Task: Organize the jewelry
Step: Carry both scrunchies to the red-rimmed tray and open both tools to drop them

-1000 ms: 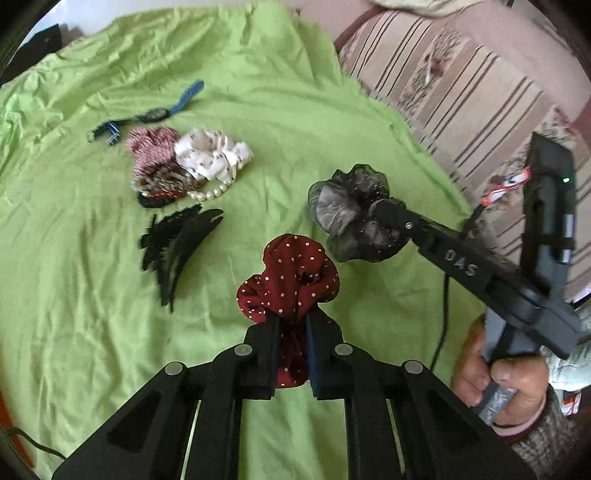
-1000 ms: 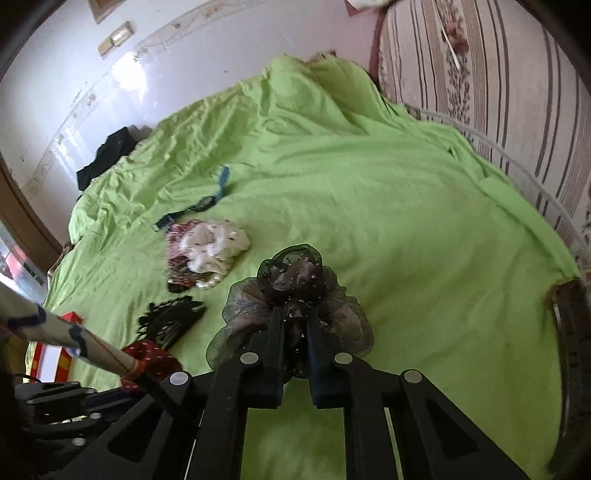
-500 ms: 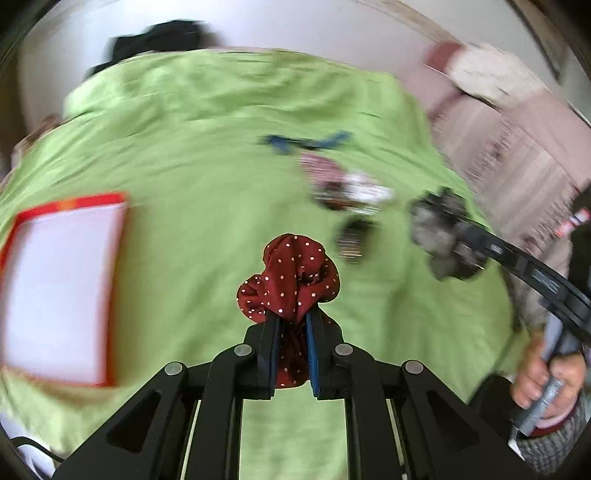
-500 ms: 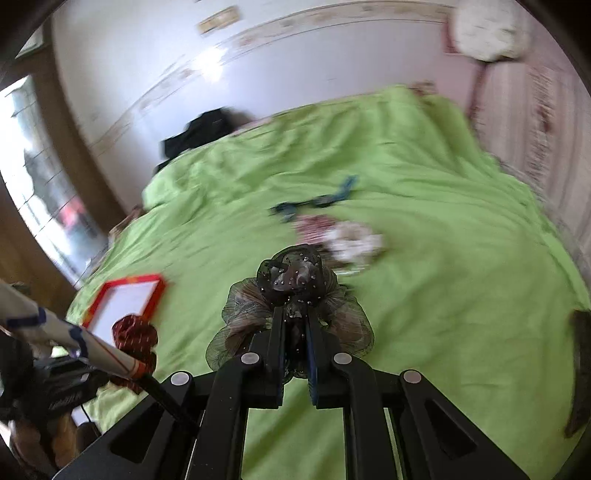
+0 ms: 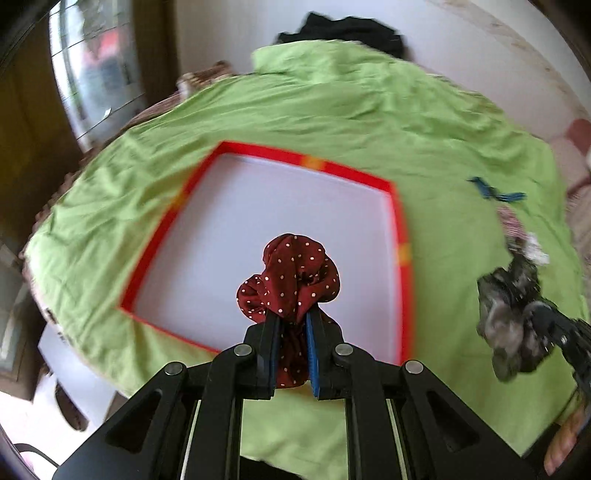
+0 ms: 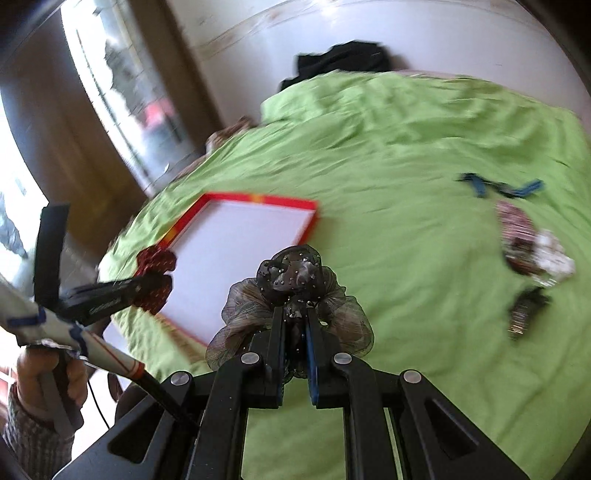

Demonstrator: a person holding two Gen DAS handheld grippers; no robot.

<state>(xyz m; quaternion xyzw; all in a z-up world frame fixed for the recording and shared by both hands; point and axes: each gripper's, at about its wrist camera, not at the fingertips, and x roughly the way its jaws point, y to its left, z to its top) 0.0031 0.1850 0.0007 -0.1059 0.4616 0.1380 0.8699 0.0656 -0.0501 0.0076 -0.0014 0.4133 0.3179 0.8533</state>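
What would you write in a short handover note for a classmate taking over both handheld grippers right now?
Left gripper: shut on the dark red polka-dot fabric scrunchie, over the red-rimmed white tray.
Right gripper: shut on the sheer grey-brown beaded scrunchie, beside the tray.
Nothing visible in the tray yet.
Left on the green bedsheet: blue strap, mixed pile of scrunchies, black claw clip.

A wrinkled green sheet (image 5: 369,122) is covering the bed, with dark clothing (image 6: 340,61) lying at its far edge against a white wall (image 6: 424,33).
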